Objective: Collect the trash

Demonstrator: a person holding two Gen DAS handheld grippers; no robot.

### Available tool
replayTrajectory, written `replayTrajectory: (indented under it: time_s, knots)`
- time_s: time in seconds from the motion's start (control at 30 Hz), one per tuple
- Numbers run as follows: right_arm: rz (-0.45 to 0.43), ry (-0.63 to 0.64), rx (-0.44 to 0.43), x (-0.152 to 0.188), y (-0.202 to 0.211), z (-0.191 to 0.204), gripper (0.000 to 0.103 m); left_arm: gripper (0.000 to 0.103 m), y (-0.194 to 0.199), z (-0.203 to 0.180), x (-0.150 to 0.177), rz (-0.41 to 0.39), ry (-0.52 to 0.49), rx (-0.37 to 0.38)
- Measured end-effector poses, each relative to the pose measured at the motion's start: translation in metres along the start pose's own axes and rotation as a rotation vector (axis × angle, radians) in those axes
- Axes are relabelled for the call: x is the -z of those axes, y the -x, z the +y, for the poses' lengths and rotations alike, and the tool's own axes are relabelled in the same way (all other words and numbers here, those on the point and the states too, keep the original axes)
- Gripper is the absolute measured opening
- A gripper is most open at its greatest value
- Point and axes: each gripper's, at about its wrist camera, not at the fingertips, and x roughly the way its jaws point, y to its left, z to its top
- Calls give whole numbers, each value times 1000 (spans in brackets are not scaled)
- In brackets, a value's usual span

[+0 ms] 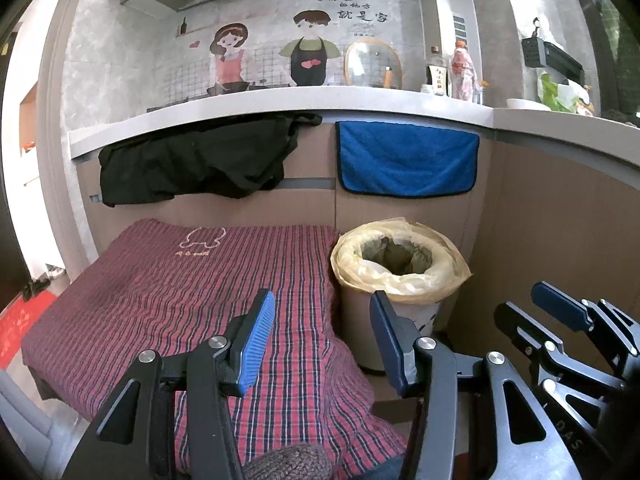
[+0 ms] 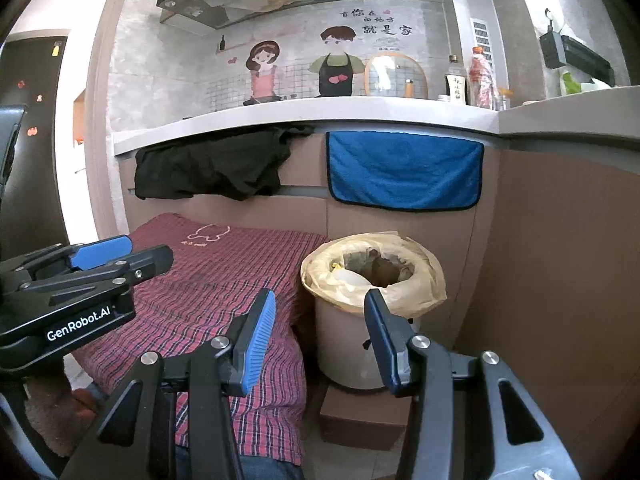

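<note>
Kitchen corner, both wrist views; largest first. Counter (image 1: 280,106) runs along the back wall, with a black cloth (image 1: 200,164) and a blue towel (image 1: 408,160) hanging from its edge; bottles and a glass lid stand on top, well apart from the work area. Plaid cloth (image 1: 180,300) covers a low surface below the counter; no loose trash shows on it in either view. Bin (image 2: 360,344) stands just beside the cloth's right edge, lined with a yellowish bag (image 2: 420,280) folded over the rim; dark crumpled matter lies inside, and the right view shows a pale piece and a small yellow scrap against the near-left inner wall; what they are is too small to tell. Left gripper (image 1: 322,334) hovers over the cloth's near right part, jaws spread wide, nothing between the blue pads; right gripper (image 2: 320,336) hangs in front of the bin, likewise spread and empty. Judgement: trash appears already dropped in the bin, and both tools are released; either the pickup part is finished or further pieces lie outside these views. Possibly left: gathering or tying the bag, since its rim is untouched and still folded over the bin.
</note>
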Motion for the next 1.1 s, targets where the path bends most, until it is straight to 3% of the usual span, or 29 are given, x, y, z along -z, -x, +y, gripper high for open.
replayTrajectory:
  time_s: [1.1]
  knots:
    - [-39, 5, 14, -5, 10, 3, 44, 51, 5, -1, -4, -31, -1, 1]
